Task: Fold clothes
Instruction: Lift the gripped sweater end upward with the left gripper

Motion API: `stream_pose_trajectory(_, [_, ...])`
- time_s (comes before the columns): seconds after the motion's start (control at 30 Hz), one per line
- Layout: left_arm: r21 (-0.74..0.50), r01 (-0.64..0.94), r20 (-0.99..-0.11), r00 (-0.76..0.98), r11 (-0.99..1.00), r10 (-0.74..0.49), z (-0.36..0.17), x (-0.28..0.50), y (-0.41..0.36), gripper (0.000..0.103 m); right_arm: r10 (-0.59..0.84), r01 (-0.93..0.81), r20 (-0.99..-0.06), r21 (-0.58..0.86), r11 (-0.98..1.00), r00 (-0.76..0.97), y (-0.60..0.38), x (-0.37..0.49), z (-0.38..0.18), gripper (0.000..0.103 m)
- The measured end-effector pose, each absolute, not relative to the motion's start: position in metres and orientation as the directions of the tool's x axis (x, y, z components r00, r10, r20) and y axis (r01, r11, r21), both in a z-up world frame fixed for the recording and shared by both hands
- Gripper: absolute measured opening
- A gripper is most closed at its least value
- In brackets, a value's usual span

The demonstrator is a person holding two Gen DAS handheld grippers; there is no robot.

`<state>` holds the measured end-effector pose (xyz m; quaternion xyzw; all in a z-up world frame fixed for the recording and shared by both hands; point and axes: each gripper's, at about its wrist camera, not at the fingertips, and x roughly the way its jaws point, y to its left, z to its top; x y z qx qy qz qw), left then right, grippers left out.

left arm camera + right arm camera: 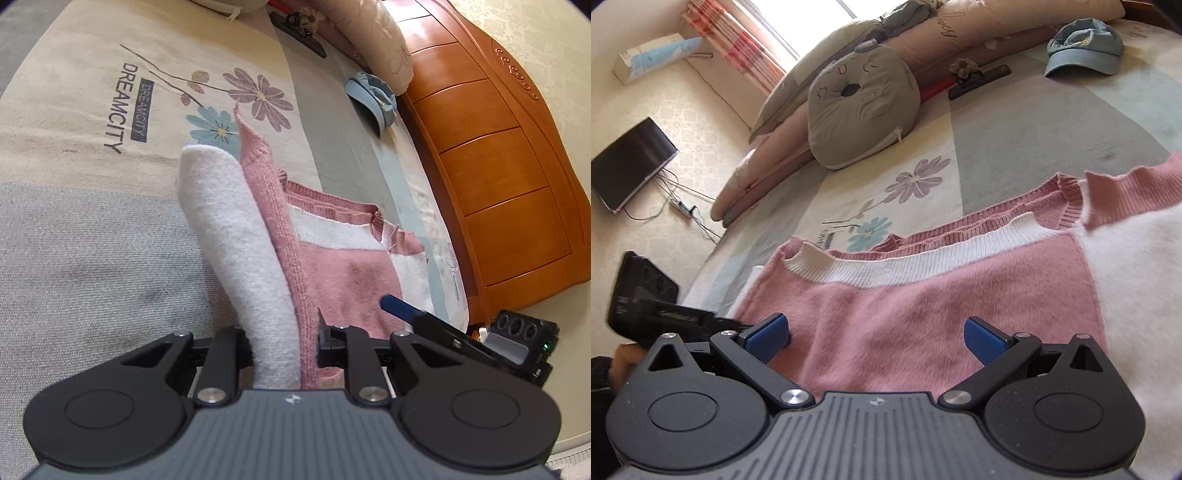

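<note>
Left gripper (280, 354) is clamped on my pink-and-white sweater's (332, 266) lifted edge, at 6 o'clock; right gripper (875, 336) hovers spread over its body on the bedspread (1015, 125). Soft, light, floppy knit: I'd pinch ribbed hems.

Sweater (923, 302) flat on bed (1015, 122), lower centre of right wrist view. Cap (1084, 46) on bed, upper right. Cushion (860, 107) upper centre, behind sweater, against rolled bedding (960, 33). Headboard (491, 147) along right of left wrist view. Monitor (631, 162) on floor, left.
</note>
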<state>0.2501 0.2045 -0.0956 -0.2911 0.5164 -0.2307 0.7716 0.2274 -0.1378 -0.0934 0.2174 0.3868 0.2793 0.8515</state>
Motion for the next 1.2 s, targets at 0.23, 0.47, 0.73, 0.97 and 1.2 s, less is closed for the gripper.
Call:
stream_pose_trajectory(0.23, [-0.696,0.040,-0.659,0.362,0.717,-0.659,-0.101,0.252,0.206,0.018,0.601,-0.322,-0.543,0.525,0.788,0.587,-0.122,0.263,-0.106,0.103])
stream_pose_trajectory(0.47, [-0.693,0.040,-0.659,0.370,0.720,-0.655,-0.098,0.250,0.205,0.018,0.556,-0.293,-0.578,0.489,0.822,0.596,-0.110,0.298,-0.117,0.103])
stream_pose_trajectory(0.73, [-0.687,0.034,-0.663,0.381,0.726,-0.644,-0.097,0.249,0.203,0.018,0.605,-0.270,-0.573,0.564,0.780,0.553,-0.130,0.242,-0.084,0.103])
stream_pose_trajectory(0.97, [-0.665,0.033,-0.676,0.399,0.746,-0.620,-0.090,0.244,0.198,0.018,0.575,-0.221,-0.631,0.551,0.805,0.520,-0.130,0.186,-0.097,0.103])
stream_pose_trajectory(1.2, [-0.661,0.054,-0.664,0.422,0.748,-0.617,-0.067,0.241,0.185,0.018,0.521,-0.226,-0.619,0.492,0.841,0.588,-0.154,0.156,-0.071,0.103])
